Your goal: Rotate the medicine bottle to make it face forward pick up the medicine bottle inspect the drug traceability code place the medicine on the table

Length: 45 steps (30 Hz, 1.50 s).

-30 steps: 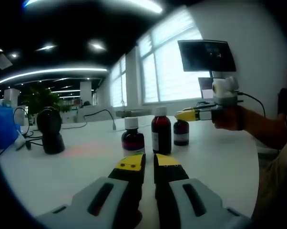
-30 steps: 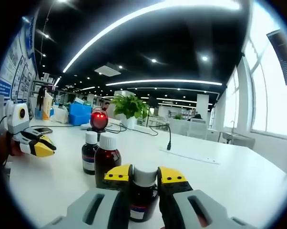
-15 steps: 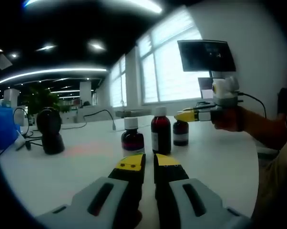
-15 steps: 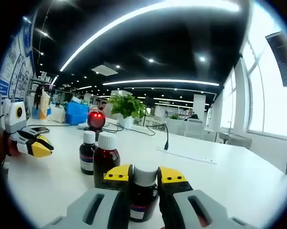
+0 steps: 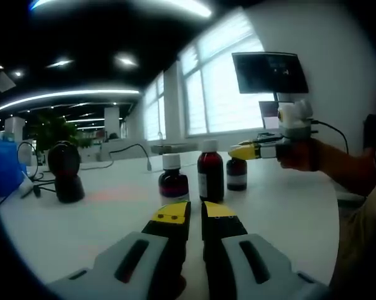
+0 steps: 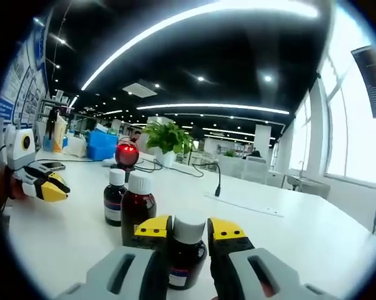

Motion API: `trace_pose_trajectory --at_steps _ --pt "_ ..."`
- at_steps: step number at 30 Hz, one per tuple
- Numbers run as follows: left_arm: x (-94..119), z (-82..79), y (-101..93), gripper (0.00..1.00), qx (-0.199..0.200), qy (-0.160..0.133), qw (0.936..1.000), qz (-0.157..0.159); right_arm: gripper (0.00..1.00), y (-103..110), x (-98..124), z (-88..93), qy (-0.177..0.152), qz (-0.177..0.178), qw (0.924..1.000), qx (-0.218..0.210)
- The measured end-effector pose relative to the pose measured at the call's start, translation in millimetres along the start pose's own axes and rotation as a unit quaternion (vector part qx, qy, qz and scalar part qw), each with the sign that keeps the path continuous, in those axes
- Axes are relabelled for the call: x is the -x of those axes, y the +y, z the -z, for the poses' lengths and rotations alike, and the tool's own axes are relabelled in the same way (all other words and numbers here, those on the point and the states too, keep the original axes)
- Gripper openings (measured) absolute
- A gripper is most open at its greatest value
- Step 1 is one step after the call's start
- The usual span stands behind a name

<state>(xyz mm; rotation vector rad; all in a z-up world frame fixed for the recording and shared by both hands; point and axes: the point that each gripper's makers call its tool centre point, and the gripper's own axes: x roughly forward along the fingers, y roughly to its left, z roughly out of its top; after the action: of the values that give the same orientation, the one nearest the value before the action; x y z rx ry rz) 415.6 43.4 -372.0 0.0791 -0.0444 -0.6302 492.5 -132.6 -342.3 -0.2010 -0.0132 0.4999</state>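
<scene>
Three dark medicine bottles with white caps stand together on the white table [image 5: 113, 219]. In the right gripper view, my right gripper [image 6: 189, 228] is shut on the nearest bottle [image 6: 187, 253], its yellow jaws pressed against either side below the cap. A taller bottle [image 6: 137, 206] and a short one [image 6: 115, 197] stand just beyond it to the left. The left gripper view has the same short bottle [image 5: 174, 178], tall bottle [image 5: 211, 172] and held bottle [image 5: 237, 175], with the right gripper [image 5: 244, 150] coming in from the right in a hand. My left gripper [image 5: 188, 212] hovers shut, short of the bottles, holding nothing.
A black scanner [image 5: 66, 170] with a red light [image 6: 127, 152] stands farther back on the table. Cables [image 6: 207, 167], a potted plant [image 6: 166, 137] and a blue box [image 6: 103, 142] lie beyond it. A monitor [image 5: 270, 72] hangs on the wall by the windows. The person's arm [image 5: 350, 172] is at the right.
The right gripper view has shifted slightly, so that camera moved a little; its hold on the bottle looks the same. The left gripper has not moved.
</scene>
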Motion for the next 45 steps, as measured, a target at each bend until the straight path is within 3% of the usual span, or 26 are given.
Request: trace_pose_trajectory --at_steps 13,30,37,45 --pt "-0.3 -0.1 -0.2 0.0 -0.002 -0.001 1.0 0.0 0.23 2.3 2.6 -6.6 -0.016 -0.055 0.9965 -0.06" --pt "-1.4 1.2 0.6 0.0 -0.004 0.001 1.0 -0.001 0.23 4.9 -2.9 -1.9 -0.012 -0.11 0.9921 -0.059" --pt "-2.0 1.8 1.0 0.0 -0.004 0.002 1.0 -0.001 0.16 -0.4 -4.6 -2.5 -0.011 -0.114 0.9912 -0.066" --pt "-1.9 1.7 -0.2 0.0 -0.005 0.002 1.0 -0.001 0.16 -3.8 -4.4 -3.3 -0.014 -0.111 0.9921 -0.057"
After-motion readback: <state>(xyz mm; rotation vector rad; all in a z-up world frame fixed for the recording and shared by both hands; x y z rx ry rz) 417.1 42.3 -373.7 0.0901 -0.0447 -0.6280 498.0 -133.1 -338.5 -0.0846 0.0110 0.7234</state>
